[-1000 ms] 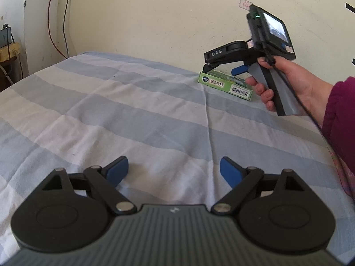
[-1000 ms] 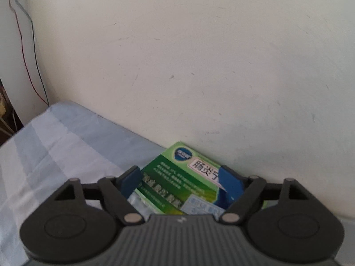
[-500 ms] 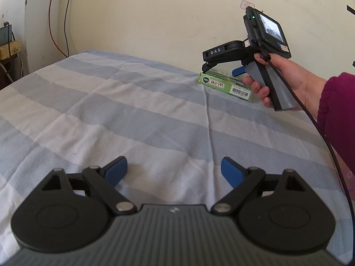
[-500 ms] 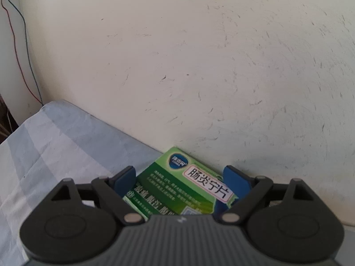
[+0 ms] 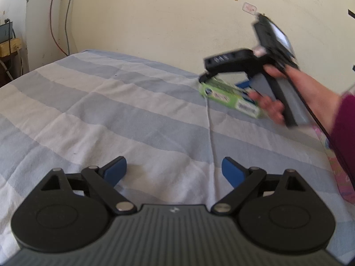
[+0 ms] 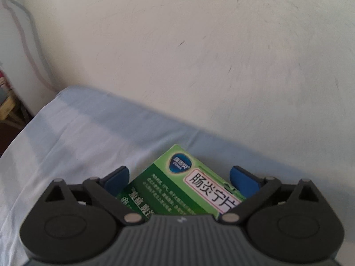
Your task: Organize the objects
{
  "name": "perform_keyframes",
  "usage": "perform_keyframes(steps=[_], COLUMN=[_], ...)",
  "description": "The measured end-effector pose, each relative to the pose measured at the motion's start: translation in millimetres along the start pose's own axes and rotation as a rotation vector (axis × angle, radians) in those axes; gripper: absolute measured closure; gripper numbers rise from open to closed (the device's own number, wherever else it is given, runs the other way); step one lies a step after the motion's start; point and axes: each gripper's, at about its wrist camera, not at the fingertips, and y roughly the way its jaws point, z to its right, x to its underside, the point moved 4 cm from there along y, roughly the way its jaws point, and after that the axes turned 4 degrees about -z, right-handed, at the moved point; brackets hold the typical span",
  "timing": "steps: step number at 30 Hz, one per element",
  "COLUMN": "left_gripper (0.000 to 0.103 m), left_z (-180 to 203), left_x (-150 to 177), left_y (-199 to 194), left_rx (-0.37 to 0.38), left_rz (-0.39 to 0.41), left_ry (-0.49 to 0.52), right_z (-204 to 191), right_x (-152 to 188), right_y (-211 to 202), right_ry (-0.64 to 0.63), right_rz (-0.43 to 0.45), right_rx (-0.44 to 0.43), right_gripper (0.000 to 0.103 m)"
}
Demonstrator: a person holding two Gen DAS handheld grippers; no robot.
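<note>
Both wrist views share green box (image 5: 230,98) (image 6: 177,190).

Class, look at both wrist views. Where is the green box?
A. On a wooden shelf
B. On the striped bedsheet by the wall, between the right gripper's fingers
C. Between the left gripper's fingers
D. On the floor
B: the green box lies on the striped bedsheet by the wall, between the opening jaws of the right gripper, pads clear of it.

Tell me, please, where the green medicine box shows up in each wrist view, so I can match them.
Left wrist view: green medicine box lies right of centre on the striped sheet near the wall, under the right tongs.
Right wrist view: bottom centre, between the opening tongs' blue pads, not pressed.
Shared landmark: the cream wall.
</note>
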Motion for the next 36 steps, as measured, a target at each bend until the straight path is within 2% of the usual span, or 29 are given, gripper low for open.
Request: perform_keyframes(steps=[7,11,13,16,20,23,25,30,34,36], left_gripper=[0.009,0.009,0.009,0.009,0.01,0.01,0.01,0.011,0.01,0.01], left_z=[-15.9,-13.6,-10.0,0.0,14.6,23.5,31.7,55.5,68.1,72.1], left_x=[-4.4,-4.3,-2.9,-0.3,3.3,14.8,24.0,36.0,40.9,42.6], left_y=[-9.7,-14.1,-14.5,-11.5,-13.0,-27.3,-41.5,-65.2,-68.2,-66.5], left_rx=[0.022,0.057,0.093,0.103,0.102,0.13,0.162,0.234,0.262,0.268], left_rz=[0.064,0.089,0.084,0.072,0.055,0.037,0.041,0.053,0.031,0.009], left_ry=[-0.093,-0.086,-0.071,-0.025,0.043,0.055,0.071,0.12,0.125,0.117], right_z=[-25.4,-37.3,-42.8,-39.6,-63.4,-56.3,-50.6,-33.3,-18.5,-14.4], right_x=[101.0,172.5,207.3,248.2,275.1,300.7,319.3,356.2,376.0,373.4], right_y=[-65.8,-115.3,-137.3,-177.5,-195.4,-231.5,-251.5,-262.0,-267.8,-269.2], right_ry=[-0.068,-0.124,-0.135,-0.133,-0.129,-0.1,-0.103,-0.065,0.007,0.027], right_rz=[0.019,0.033,0.049,0.088,0.238,0.381,0.437,0.424,0.4,0.406], right_rx=[-0.046,-0.072,-0.084,-0.101,-0.009,0.008,0.021,0.087,0.061,0.052], right_gripper=[0.002,0.002,0.002,0.0,0.0,0.0,0.0,0.0,0.0,0.0])
